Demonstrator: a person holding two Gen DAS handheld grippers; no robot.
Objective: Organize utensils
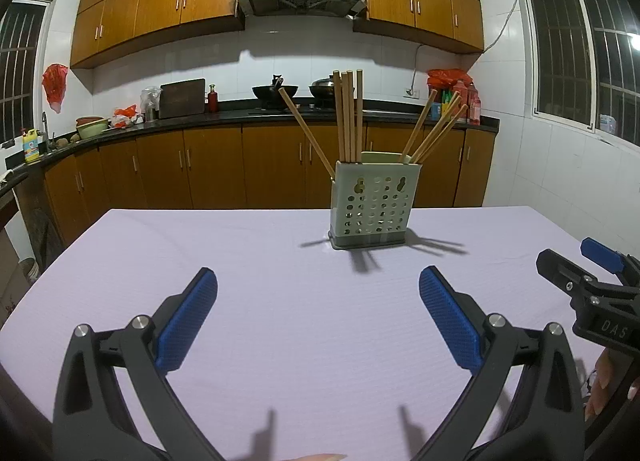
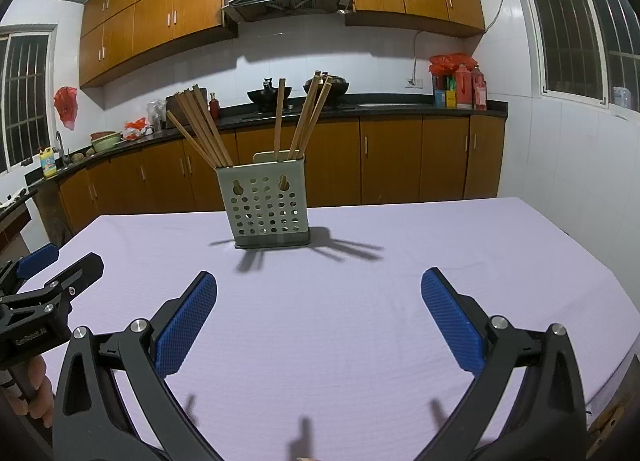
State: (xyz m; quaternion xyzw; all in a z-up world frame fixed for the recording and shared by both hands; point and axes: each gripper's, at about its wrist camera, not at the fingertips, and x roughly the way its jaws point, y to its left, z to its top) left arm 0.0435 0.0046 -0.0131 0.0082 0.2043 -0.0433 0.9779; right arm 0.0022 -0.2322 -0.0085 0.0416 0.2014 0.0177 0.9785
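The utensil holder (image 1: 374,203), a pale green box with round holes in its wall and a dark grey base, stands upright on the table (image 1: 280,301), toward the far side and about in the middle of its width. Wooden chopsticks (image 1: 349,117) stand inside it in groups: in the left wrist view four are nearly straight at the left part, one leans out to the left, and some more lean to the right (image 1: 438,129). From the right wrist view the same holder (image 2: 266,207) shows its chopsticks (image 2: 202,127) fanned to the left and another group (image 2: 310,113) near the middle. The sticks throw thin shadows on the pale lilac cloth that covers the table.

The left gripper (image 1: 318,319) is near the front edge, well apart from the holder, with its blue padded fingers (image 1: 188,321) spread wide and nothing between them. The right gripper (image 2: 319,319) is beside it, also spread wide and empty. Each gripper shows at the edge of the other's view.

Behind the table there is a black kitchen counter (image 1: 180,123) with brown cabinets, woks and a hood.
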